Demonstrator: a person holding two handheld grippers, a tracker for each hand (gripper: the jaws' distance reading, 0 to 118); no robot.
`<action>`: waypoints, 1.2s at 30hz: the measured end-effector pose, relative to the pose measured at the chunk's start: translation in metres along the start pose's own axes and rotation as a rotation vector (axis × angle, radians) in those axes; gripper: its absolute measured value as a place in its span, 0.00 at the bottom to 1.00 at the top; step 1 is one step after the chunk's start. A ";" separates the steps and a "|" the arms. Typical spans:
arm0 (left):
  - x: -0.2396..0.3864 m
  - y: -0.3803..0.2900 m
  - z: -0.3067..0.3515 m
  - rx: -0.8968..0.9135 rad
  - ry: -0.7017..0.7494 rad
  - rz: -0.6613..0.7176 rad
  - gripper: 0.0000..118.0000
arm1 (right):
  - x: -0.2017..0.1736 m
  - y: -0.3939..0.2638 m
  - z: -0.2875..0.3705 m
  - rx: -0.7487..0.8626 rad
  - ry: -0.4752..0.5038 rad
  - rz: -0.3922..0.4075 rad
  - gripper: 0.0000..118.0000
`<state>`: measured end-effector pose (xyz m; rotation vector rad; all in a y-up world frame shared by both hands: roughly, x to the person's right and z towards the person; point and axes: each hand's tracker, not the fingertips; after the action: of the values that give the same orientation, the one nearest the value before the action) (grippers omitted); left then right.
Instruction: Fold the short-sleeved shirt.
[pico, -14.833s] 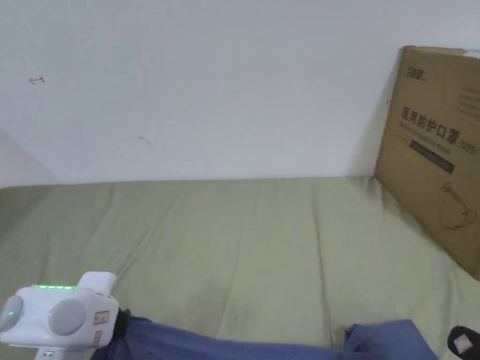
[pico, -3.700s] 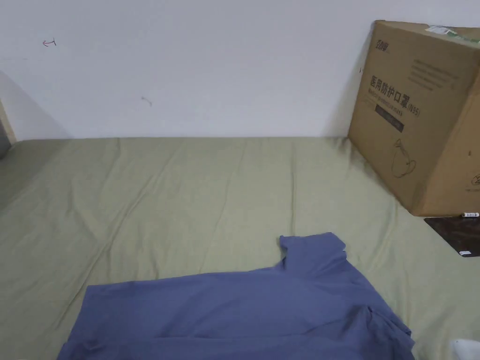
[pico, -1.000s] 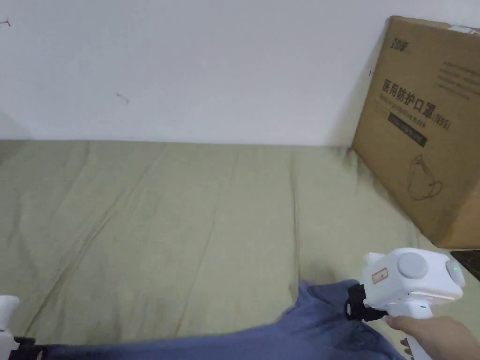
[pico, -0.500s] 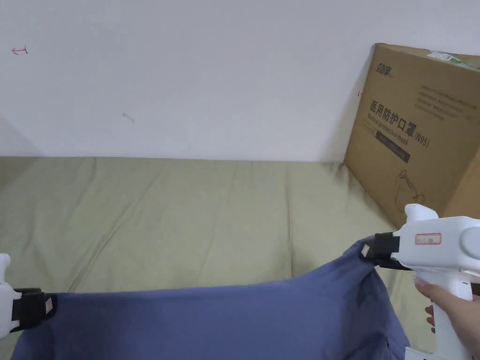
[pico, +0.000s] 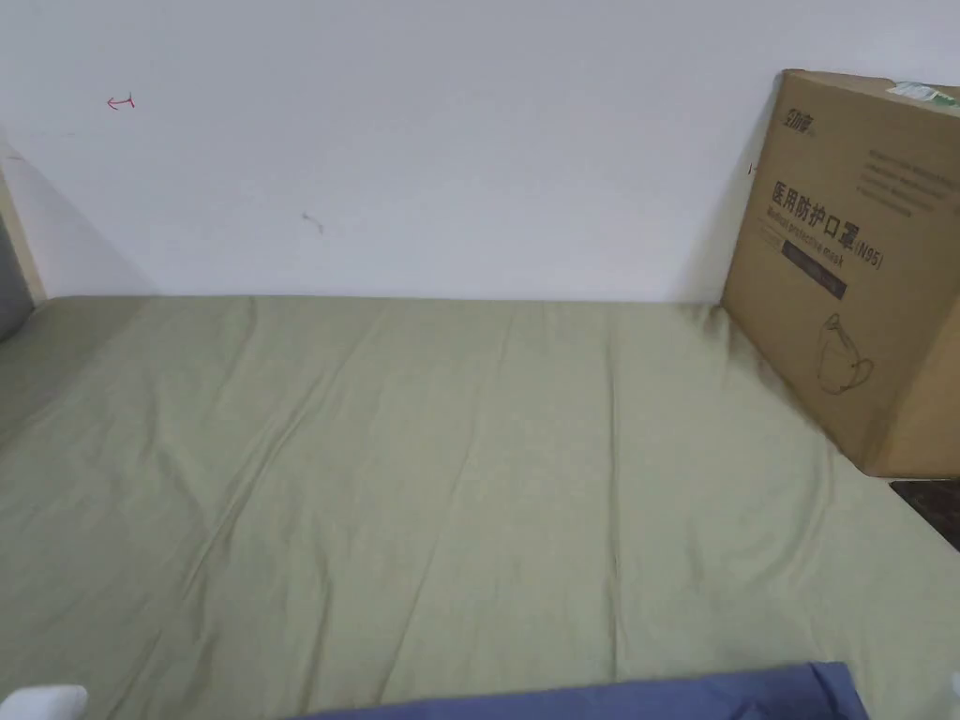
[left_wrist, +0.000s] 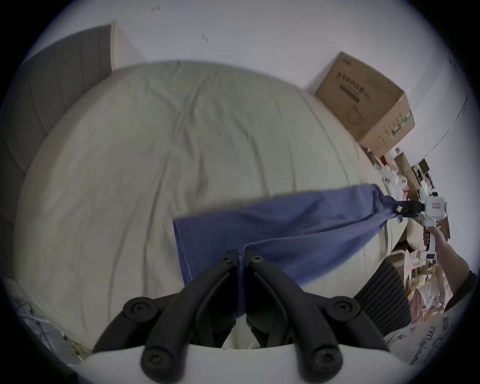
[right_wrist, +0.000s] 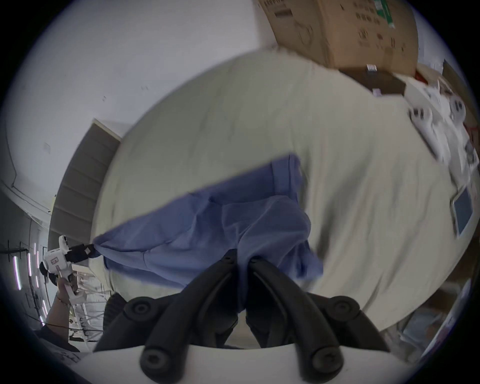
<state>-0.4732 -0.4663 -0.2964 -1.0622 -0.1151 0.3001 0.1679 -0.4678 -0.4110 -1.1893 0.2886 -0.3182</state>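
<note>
The blue short-sleeved shirt hangs stretched between my two grippers over the near part of the green bed sheet. My left gripper is shut on one end of the shirt. My right gripper is shut on the other end, where the cloth bunches and a sleeve hangs. In the left gripper view the right gripper shows far right, pinching the cloth. In the right gripper view the left gripper shows far left. In the head view a strip of the shirt shows at the bottom edge.
A large cardboard box stands on the bed against the wall at the back right. A dark flat item lies just in front of it. White objects and a tablet lie along the bed's right side.
The head view has tilted; both grippers and most of the shirt have dropped below its bottom edge. Half a second ago the shirt hung stretched between both grippers in plain view.
</note>
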 end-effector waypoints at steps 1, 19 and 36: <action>-0.003 -0.005 -0.004 -0.005 -0.005 0.023 0.04 | 0.000 -0.005 -0.005 -0.006 -0.015 -0.009 0.01; 0.102 0.002 0.105 0.680 0.067 0.009 0.81 | -0.130 -0.026 0.081 0.729 0.034 0.251 0.87; 0.041 0.013 0.098 0.386 -0.272 0.260 0.00 | -0.155 -0.048 0.101 0.790 0.096 0.228 0.00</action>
<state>-0.4595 -0.3656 -0.2618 -0.6473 -0.1553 0.6743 0.0594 -0.3368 -0.3230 -0.3590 0.3350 -0.2520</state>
